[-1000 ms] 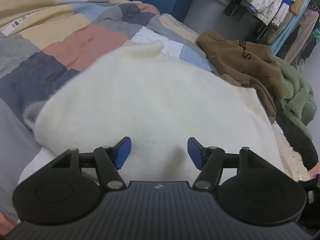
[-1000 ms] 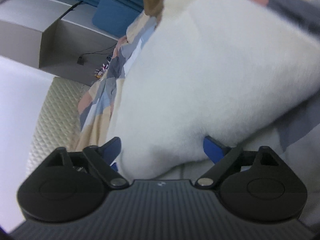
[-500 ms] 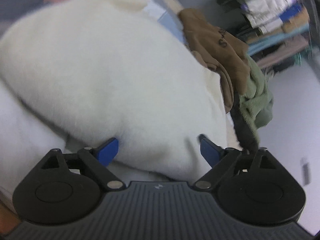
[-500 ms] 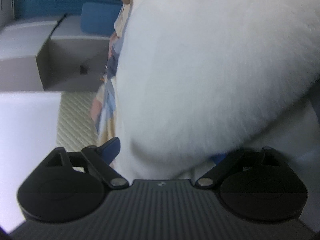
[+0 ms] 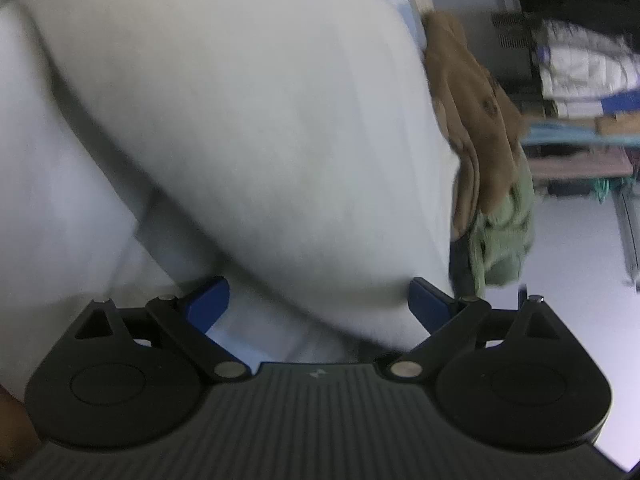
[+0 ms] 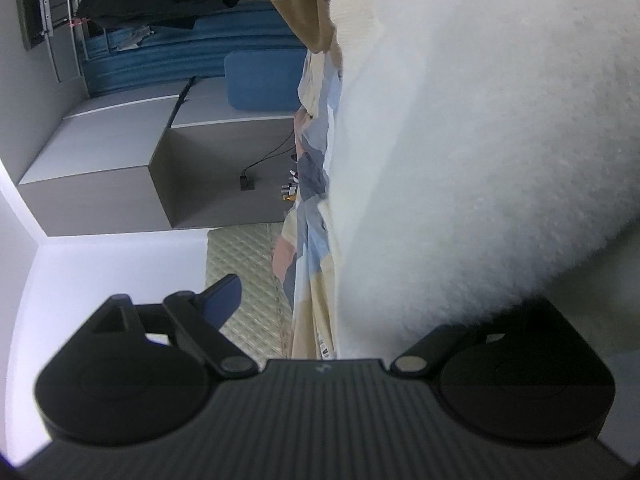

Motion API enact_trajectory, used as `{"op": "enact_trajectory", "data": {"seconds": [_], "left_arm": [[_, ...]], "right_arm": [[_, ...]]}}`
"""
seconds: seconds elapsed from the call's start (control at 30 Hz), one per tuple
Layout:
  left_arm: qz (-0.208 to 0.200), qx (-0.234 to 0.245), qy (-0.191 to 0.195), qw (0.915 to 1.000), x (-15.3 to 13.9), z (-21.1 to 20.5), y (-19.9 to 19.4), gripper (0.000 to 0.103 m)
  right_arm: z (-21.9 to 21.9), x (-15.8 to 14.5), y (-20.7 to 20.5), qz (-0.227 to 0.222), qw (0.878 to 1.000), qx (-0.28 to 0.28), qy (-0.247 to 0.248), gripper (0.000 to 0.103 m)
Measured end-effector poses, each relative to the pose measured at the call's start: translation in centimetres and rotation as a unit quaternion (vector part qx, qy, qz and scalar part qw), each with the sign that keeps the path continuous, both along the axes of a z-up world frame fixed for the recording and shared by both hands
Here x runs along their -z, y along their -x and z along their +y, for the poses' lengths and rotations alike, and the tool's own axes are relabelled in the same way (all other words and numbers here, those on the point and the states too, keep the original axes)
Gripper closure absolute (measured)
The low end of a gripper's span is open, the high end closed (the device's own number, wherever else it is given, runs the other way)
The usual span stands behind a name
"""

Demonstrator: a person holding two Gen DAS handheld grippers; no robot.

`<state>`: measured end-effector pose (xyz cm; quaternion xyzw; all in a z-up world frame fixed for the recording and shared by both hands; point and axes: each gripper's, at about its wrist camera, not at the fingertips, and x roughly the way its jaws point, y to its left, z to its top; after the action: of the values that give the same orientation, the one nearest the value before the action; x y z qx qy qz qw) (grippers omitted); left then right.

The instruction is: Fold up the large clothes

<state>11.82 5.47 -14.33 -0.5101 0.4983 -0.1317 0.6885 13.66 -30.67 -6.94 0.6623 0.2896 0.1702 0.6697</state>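
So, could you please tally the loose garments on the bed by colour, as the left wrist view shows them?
White: 1, the fluffy white fleece garment
Brown: 1, the brown hooded sweatshirt
Green: 1, the pale green fleece garment
Total: 3
A dark item under the green one is too blurred to count.

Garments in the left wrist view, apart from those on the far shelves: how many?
3. The white fleece garment fills the middle; the brown hoodie lies at its right edge; the green fleece sits just below the hoodie. More may be hidden under the white one.
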Motion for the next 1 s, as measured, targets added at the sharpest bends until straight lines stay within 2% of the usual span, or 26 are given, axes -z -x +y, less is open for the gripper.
{"op": "enact_trajectory", "data": {"seconds": [0.13,0.23,0.3,0.4,0.47,0.57,0.67,0.73,0.77,0.83,0.9,0.93,1.0], "left_arm": [[-0.008,-0.083,0.023,0.9963,0.3,2.0,-0.5,0.005],[0.003,-0.125,0.051,0.9909,0.9,3.1,-0.8,0.007],[0.0,-0.146,0.037,0.9887,0.7,3.5,-0.6,0.007],[-0.013,-0.169,0.012,0.9855,-0.1,4.1,-0.4,0.007],[-0.016,-0.184,-0.004,0.9829,-0.3,4.7,-0.4,0.007],[-0.018,-0.18,-0.022,0.9833,-0.3,5.0,-0.9,0.008],[-0.021,-0.169,-0.059,0.9836,-0.4,4.9,-1.2,0.014],[-0.025,-0.159,-0.078,0.9839,-0.6,4.8,-1.3,0.017],[-0.026,-0.158,-0.083,0.9836,-0.6,4.8,-1.4,0.022],[-0.025,-0.157,-0.087,0.9834,-0.6,4.8,-1.7,0.032],[-0.027,-0.155,-0.091,0.9834,-0.7,5.1,-1.4,0.046],[-0.032,-0.151,-0.093,0.9836,-0.8,5.2,-1.2,0.048],[-0.047,-0.148,-0.094,0.9834,-1.2,5.7,-0.3,0.06]], "right_arm": [[-0.7,0.6,1.0,0.02,1.0,0.018,0.0,0.009],[-0.7,1.2,1.6,0.05,0.998,0.032,0.025,0.009],[-0.7,1.5,2.1,0.067,0.996,0.04,0.047,0.01],[-1.1,1.8,2.6,0.093,0.991,0.054,0.084,0.021],[-1.5,2.0,3.0,0.1,0.988,0.066,0.098,0.023],[-1.8,2.1,2.9,0.103,0.986,0.074,0.113,0.03],[-1.5,2.0,2.0,0.093,0.985,0.056,0.137,0.034],[-0.9,1.4,1.4,0.08,0.981,0.033,0.173,0.042],[-0.6,1.1,1.4,0.076,0.98,0.031,0.181,0.044],[-0.6,0.5,1.9,0.066,0.977,0.049,0.195,0.063],[-0.2,-0.4,2.4,0.045,0.973,0.057,0.22,0.066],[0.1,-0.9,2.3,0.037,0.969,0.054,0.238,0.068],[0.3,-1.5,2.3,0.023,0.964,0.054,0.26,0.07]]}}
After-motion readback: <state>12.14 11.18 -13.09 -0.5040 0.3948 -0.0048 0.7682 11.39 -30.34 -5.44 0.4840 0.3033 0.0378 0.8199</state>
